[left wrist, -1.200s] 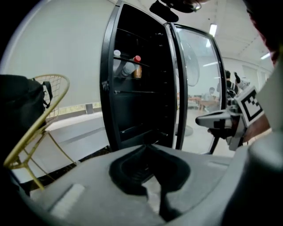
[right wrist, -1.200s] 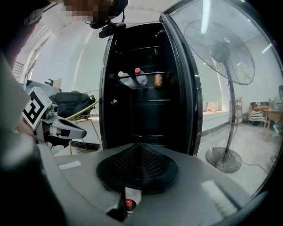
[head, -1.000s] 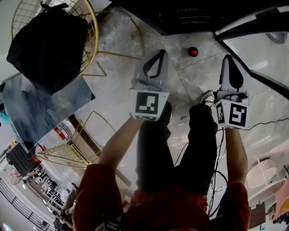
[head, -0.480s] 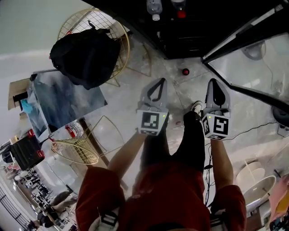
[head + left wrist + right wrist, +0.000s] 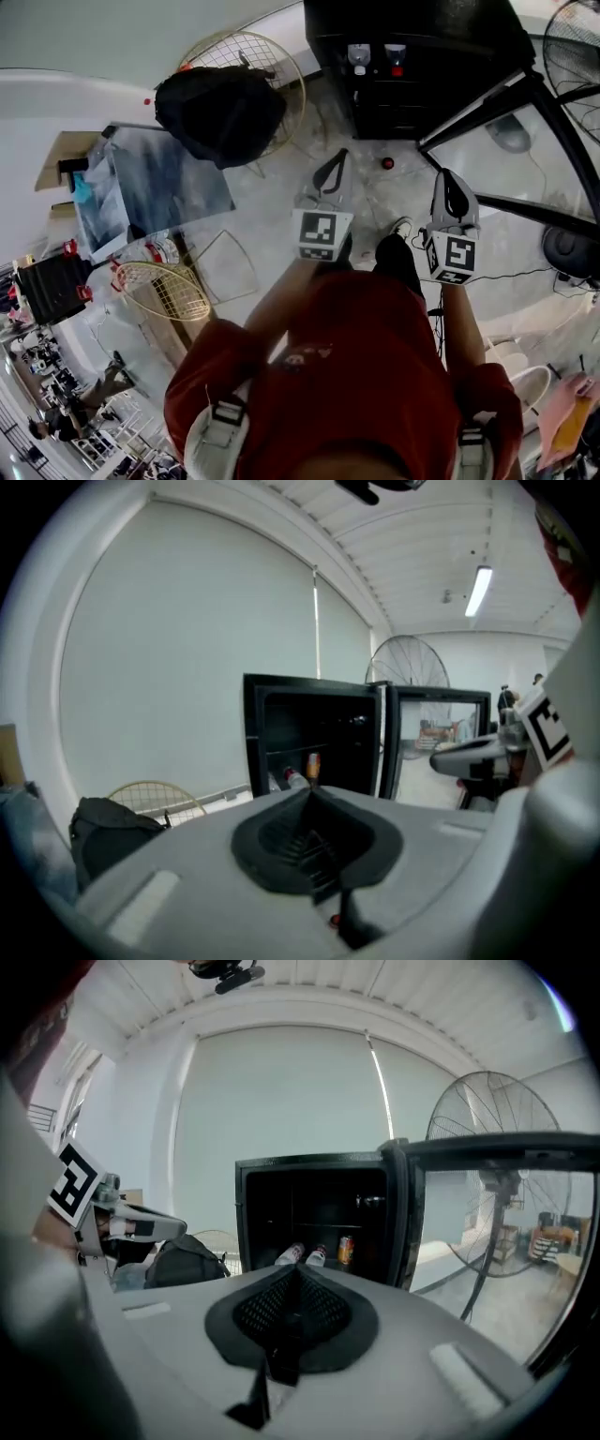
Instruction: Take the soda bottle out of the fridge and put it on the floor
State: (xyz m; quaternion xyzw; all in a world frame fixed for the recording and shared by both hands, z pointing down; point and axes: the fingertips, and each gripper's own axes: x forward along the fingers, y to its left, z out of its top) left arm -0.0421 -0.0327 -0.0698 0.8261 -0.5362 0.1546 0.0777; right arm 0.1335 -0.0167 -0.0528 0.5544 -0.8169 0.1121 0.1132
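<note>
Left gripper (image 5: 336, 161) and right gripper (image 5: 450, 180): jaws together, empty. Soda bottle (image 5: 317, 1256), probably the red-capped one, lies on the far fridge (image 5: 412, 28) shelf, left of a can (image 5: 345, 1249). Open right jaws wide before reaching in.

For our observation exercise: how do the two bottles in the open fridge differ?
The left bottle has a white cap, the right bottle a red one. The right bottle stands next to the orange can, the left bottle farther from it. Both sit inside the fridge.
</note>
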